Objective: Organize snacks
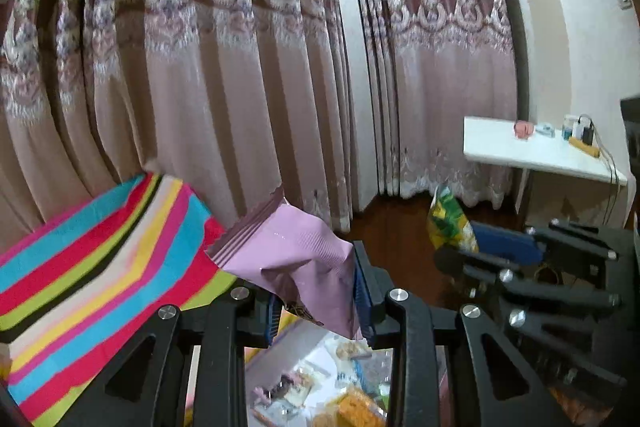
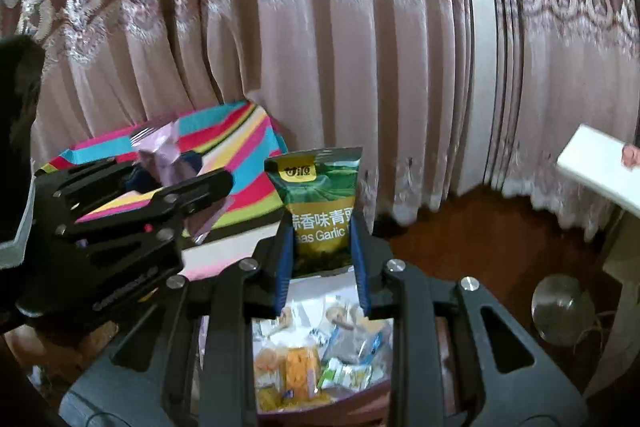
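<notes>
My left gripper is shut on a pink-purple snack packet and holds it up in the air. It also shows in the right wrist view, at the left, in the left gripper. My right gripper is shut on a green and yellow garlic pea packet, held upright. That packet shows in the left wrist view at the right, in the right gripper. Below both grippers lies a pile of mixed small snack packets, also seen in the left wrist view.
A striped multicoloured cloth covers a surface at the left, also in the right wrist view. Pink patterned curtains hang behind. A white side table with small items stands at the right. Dark wooden floor lies beyond.
</notes>
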`<state>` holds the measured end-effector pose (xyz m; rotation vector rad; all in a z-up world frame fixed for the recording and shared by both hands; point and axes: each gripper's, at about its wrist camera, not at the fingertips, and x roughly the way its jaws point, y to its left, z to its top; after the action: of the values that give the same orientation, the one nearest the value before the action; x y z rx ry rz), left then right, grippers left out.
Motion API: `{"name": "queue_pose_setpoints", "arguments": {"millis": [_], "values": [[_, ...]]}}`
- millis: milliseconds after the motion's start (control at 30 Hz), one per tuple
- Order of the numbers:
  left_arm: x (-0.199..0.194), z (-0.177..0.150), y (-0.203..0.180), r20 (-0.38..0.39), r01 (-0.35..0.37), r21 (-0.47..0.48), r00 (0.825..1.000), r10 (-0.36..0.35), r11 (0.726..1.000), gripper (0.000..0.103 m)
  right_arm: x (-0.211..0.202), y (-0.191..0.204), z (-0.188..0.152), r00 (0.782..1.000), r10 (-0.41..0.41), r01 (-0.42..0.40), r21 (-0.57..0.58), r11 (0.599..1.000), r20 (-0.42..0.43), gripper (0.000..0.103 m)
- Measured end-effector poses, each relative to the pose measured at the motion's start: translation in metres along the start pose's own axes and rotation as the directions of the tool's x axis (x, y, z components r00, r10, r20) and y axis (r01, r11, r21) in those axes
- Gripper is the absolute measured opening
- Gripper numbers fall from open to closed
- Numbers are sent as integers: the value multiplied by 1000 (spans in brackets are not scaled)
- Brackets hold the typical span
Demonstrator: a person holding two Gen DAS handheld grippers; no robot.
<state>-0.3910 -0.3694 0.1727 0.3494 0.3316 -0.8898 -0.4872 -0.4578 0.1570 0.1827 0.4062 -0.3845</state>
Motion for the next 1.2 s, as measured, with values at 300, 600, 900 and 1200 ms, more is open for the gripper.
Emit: {"name": "queue_pose_setpoints", "arguments": {"millis": [300,600,900,1200], "values": [[27,-25,11,-145,23,-25,989,-26,999,33,31,9,-25,992,17,-15,10,1000,-127,30],[40,-35,20,-207,22,-42,978,-31,999,33,45,6,-26,987,8,-6,16,1000,-161,31],[64,-52,45,-266,-65,-68,963,45,996,97,86,-4,-37,964,-48,62,45,997,-260,75],[46,-44,59,-208,-51,-64,977,37,997,103,76,5,-50,950,-3,8,15,1000,-313,88]]}}
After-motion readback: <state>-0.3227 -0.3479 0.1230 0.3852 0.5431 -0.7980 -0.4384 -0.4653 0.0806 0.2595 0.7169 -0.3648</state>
